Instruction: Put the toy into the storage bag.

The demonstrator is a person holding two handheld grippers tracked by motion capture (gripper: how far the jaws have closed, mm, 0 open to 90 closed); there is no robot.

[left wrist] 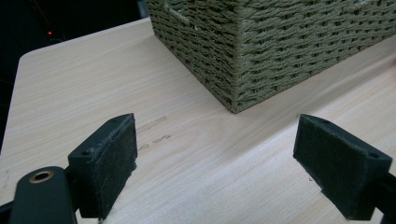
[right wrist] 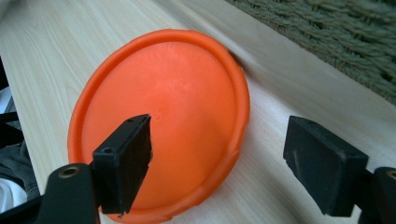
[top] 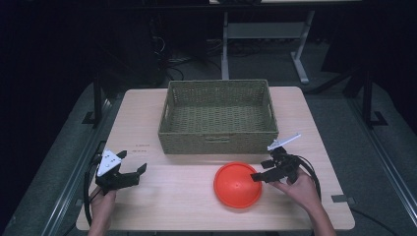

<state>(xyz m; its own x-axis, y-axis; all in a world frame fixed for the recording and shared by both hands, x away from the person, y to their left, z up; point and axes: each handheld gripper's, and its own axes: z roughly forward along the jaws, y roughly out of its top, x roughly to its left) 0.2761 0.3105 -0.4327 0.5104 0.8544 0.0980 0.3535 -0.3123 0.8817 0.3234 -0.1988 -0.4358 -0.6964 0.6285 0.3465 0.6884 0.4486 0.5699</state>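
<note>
Your left tongs (top: 132, 169) sit at about eight o'clock on the surface (top: 147, 118), jaws spread wide with nothing between them; in the left gripper view they face the near corner of the woven basket (left wrist: 261, 46). Leave them parked there, well apart from the work, so they do not cross the path to the basket.

The orange disc (top: 237, 185) lies flat and dome-up at about six o'clock on the surface, just in front of the basket (top: 216, 142)'s near wall and apart from it.

Your right tongs (top: 263, 173) are at the disc's three o'clock edge, jaws apart and clamped on nothing. In the right gripper view the right tongs (right wrist: 219, 163) straddle the rim: one pad (right wrist: 128, 161) hangs over the dome of the orange disc (right wrist: 159, 116), the other (right wrist: 322, 163) over bare wood beside it.

The step in hand looks like taking the disc by its rim. Tilt the tongs so the outer pad slides down to the wood and under the lip, and the inner pad lands on the dome just inside the rim. Close slowly; the smooth plastic may skate sideways if you pinch from above only. Grip deep enough that the disc does not droop, then lift clear of the basket's near wall.
</note>
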